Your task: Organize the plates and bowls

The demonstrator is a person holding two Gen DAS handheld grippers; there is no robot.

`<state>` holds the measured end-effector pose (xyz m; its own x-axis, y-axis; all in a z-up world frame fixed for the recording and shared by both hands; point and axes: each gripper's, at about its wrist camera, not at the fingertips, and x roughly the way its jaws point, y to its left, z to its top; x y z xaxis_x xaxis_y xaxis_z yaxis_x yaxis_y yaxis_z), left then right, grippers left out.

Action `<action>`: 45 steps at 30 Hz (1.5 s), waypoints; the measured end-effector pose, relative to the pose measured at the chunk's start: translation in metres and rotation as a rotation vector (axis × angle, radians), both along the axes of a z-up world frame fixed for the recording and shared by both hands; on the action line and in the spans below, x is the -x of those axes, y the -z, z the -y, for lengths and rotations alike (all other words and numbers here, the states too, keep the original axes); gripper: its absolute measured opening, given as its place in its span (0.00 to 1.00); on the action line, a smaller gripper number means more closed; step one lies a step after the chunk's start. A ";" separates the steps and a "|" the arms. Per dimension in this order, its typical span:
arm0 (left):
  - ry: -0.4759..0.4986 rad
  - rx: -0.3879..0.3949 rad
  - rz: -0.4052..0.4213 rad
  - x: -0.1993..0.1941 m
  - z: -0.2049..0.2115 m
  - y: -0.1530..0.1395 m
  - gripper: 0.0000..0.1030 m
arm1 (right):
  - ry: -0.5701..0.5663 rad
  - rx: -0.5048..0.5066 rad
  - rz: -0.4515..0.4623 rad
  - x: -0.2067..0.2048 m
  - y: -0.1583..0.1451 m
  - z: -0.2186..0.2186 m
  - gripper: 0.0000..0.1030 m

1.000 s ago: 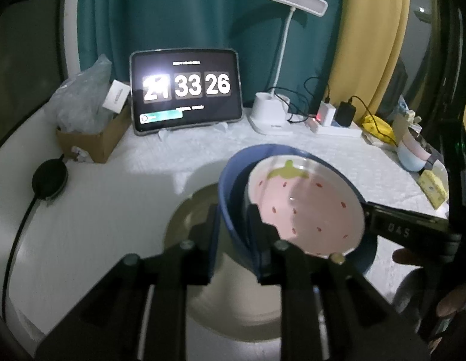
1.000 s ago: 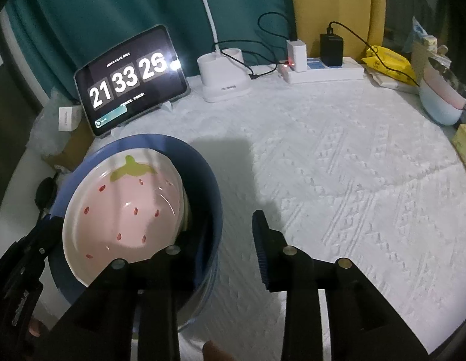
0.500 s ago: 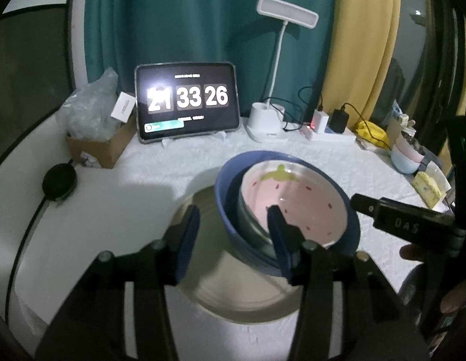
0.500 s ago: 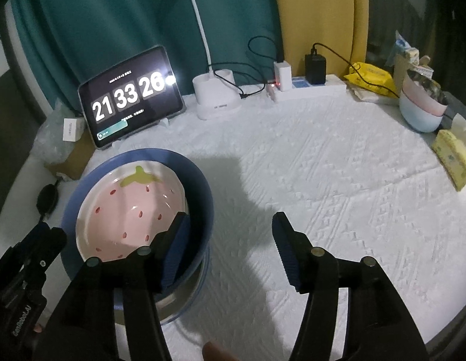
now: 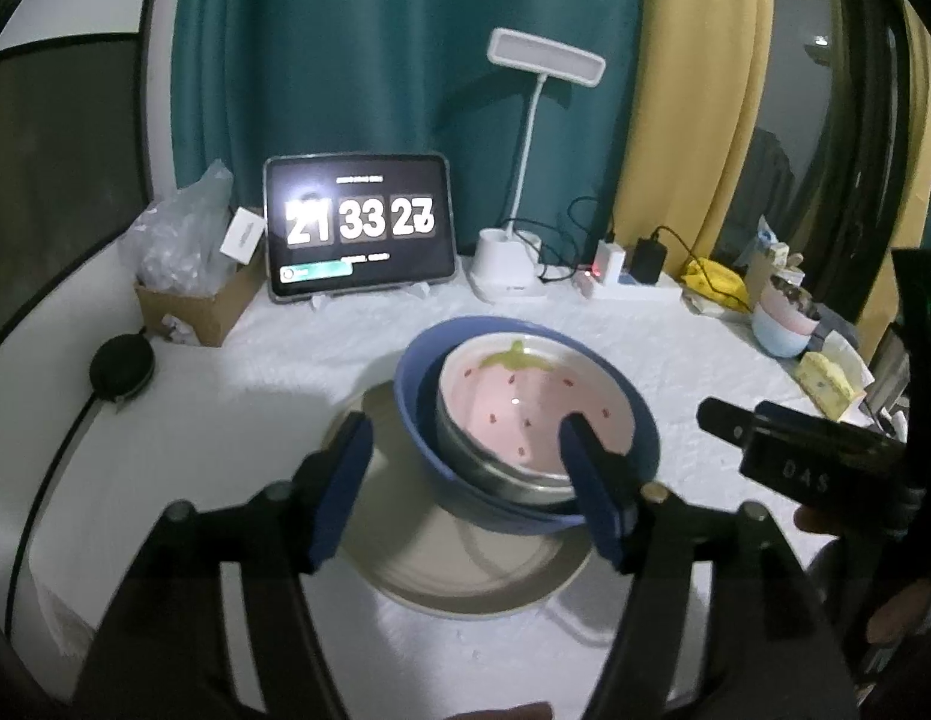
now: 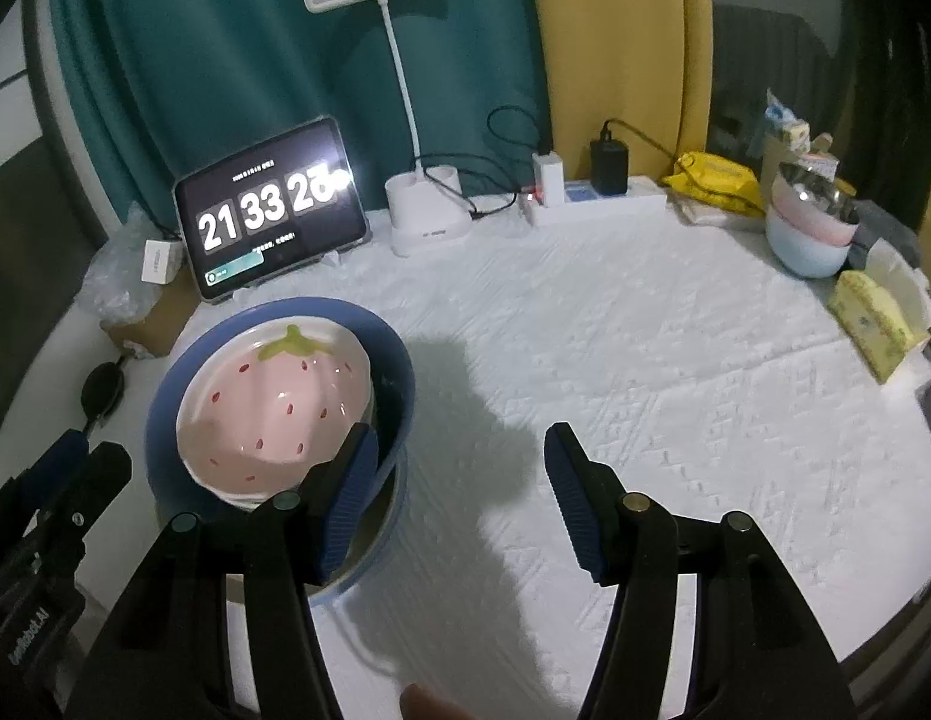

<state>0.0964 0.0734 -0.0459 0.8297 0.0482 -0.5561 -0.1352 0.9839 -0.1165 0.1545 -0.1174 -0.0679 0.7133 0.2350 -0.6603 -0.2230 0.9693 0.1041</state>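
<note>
A pink strawberry bowl (image 5: 525, 402) sits in a metal bowl (image 5: 465, 450), nested in a blue bowl (image 5: 414, 408). The stack rests on a beige plate (image 5: 465, 576) on the white cloth. My left gripper (image 5: 464, 426) hovers just short of the stack, its jaws opening, touching nothing. In the right wrist view the blue bowl (image 6: 396, 360) and pink bowl (image 6: 273, 396) lie at the left. My right gripper (image 6: 460, 432) is open beside them over bare cloth, its left finger in front of the blue rim. The left gripper's fingers (image 6: 99, 474) show at lower left.
At the back stand a tablet clock (image 5: 360, 225), a desk lamp (image 5: 507, 276) and a power strip (image 6: 591, 198) with cables. A cardboard box (image 5: 195, 306) and a black puck (image 5: 122, 366) are on the left. Stacked pastel bowls (image 6: 807, 234) and a yellow pack (image 6: 873, 324) sit far right.
Both grippers have let go of the blue bowl's rim, opened wide and drawn back and upward. The nested bowls stay put on the plate.
</note>
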 end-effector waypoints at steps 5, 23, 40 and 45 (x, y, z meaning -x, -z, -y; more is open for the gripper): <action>0.012 -0.002 0.027 0.009 0.008 -0.007 0.79 | -0.002 0.033 0.063 0.017 -0.011 0.007 0.60; 0.048 -0.042 0.139 0.049 0.037 -0.053 0.95 | 0.060 0.010 0.204 0.072 -0.055 0.054 0.60; 0.047 -0.071 0.232 0.073 0.056 -0.089 0.95 | 0.071 0.012 0.334 0.113 -0.092 0.074 0.61; 0.042 -0.070 0.251 0.078 0.057 -0.097 0.95 | 0.068 0.017 0.362 0.121 -0.101 0.076 0.61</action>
